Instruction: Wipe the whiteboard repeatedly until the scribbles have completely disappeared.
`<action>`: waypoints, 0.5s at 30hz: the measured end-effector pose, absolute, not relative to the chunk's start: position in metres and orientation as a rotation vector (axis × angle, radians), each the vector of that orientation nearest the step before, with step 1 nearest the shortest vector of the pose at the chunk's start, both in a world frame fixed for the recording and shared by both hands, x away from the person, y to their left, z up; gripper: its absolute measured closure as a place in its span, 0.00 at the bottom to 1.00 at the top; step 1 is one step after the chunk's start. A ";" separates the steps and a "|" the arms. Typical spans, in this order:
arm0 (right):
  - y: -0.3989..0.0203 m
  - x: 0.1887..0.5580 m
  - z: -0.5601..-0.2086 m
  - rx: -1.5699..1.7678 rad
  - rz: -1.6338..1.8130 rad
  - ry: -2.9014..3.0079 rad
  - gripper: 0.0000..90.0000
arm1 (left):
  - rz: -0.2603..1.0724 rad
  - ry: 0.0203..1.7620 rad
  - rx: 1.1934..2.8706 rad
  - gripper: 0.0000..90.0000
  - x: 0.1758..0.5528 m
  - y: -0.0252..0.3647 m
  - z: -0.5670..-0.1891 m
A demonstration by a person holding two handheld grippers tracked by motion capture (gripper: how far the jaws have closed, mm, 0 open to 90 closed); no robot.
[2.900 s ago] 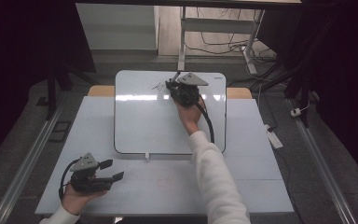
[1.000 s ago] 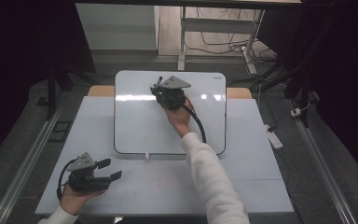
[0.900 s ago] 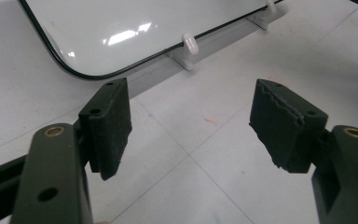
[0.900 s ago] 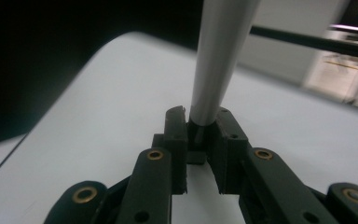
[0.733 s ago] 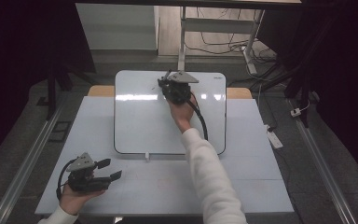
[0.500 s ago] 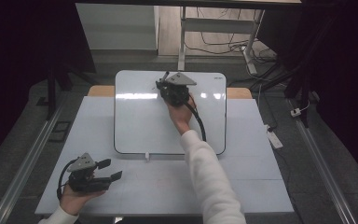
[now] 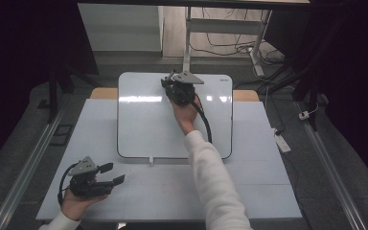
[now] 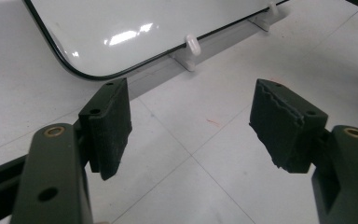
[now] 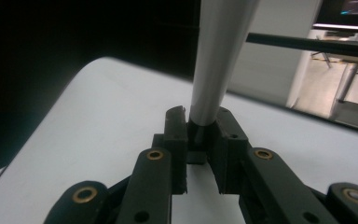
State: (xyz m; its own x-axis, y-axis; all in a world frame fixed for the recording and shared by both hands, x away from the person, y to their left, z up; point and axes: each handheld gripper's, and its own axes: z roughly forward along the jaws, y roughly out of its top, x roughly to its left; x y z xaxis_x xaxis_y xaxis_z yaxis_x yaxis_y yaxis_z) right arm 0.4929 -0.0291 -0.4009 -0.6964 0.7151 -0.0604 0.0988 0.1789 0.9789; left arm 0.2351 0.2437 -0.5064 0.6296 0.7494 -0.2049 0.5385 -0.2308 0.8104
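A white whiteboard point(image 7: 143, 124) with a thin black rim lies on the table. My right gripper point(image 7: 172, 86) is over the board's far part, with a hand and white sleeve behind it. In the right gripper view, this gripper point(image 9: 200, 133) is shut on a grey, marker-like stick point(image 9: 216, 60) that rises steeply from between the pads, above the white board point(image 9: 102, 121). My left gripper point(image 7: 112, 175) rests in a hand at the table's front left. Its jaws stand open with nothing between them point(image 8: 191, 126), facing the board's near corner point(image 8: 135, 28).
Small white clips point(image 8: 192, 45) hold the board's near edge. The pale table point(image 7: 249, 191) reaches beyond the board on all sides. A white power strip point(image 7: 281, 141) lies on the floor at the right. Metal desk legs and cables stand beyond the table's far edge.
My right gripper has shifted slightly along the board's far part, first left, then a little right and away. The left gripper has stayed in place.
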 end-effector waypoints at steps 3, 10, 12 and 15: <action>-0.012 0.483 -0.409 0.644 1.516 2.049 0.86 | 0.282 1.013 1.918 0.33 0.235 0.242 -0.507; -0.035 0.485 -0.404 0.730 1.490 1.985 0.86 | 0.290 1.026 1.901 0.33 0.233 0.245 -0.506; -0.038 0.481 -0.404 0.705 1.450 2.001 0.86 | 0.286 1.025 1.902 0.33 0.234 0.245 -0.506; -0.053 0.475 -0.401 0.723 1.467 2.014 0.86 | 0.294 1.023 1.906 0.33 0.233 0.244 -0.506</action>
